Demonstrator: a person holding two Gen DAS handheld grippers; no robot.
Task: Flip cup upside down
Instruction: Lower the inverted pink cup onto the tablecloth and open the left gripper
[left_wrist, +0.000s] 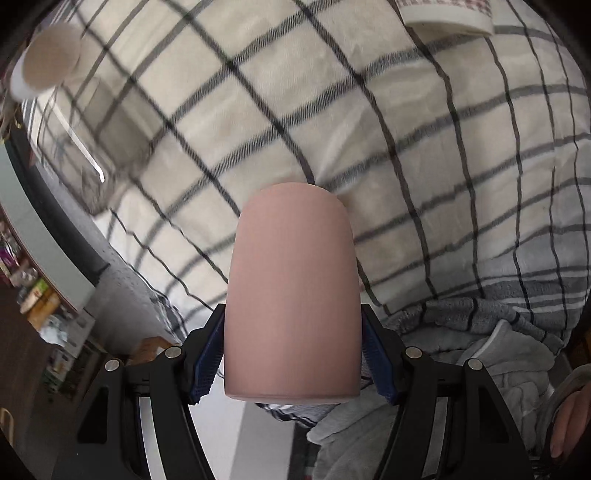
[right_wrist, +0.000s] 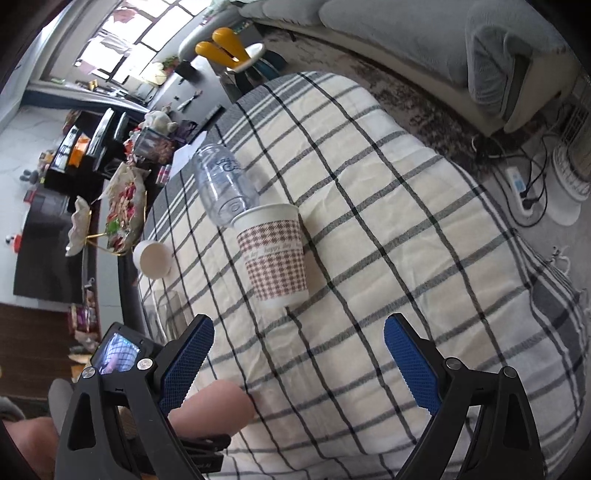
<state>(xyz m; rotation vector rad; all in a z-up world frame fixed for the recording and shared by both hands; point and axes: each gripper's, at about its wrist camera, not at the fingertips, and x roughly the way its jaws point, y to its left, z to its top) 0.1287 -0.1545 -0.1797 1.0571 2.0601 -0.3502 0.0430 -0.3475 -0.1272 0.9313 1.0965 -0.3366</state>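
My left gripper (left_wrist: 293, 365) is shut on a plain pink cup (left_wrist: 293, 295) and holds it above the checked tablecloth (left_wrist: 369, 129), its rounded closed end pointing away from the camera. The same pink cup (right_wrist: 214, 406) shows at the lower left of the right wrist view, held in the left gripper. My right gripper (right_wrist: 299, 365) is open and empty above the cloth (right_wrist: 388, 221). A paper cup with a houndstooth pattern (right_wrist: 275, 254) stands upside down ahead of it.
A clear plastic bottle (right_wrist: 225, 184) lies behind the paper cup. A small white cup (right_wrist: 153, 258) sits near the table's left edge, also in the left wrist view (left_wrist: 48, 59). A clear glass (right_wrist: 171, 314) stands near the left finger. A sofa and power strip lie beyond.
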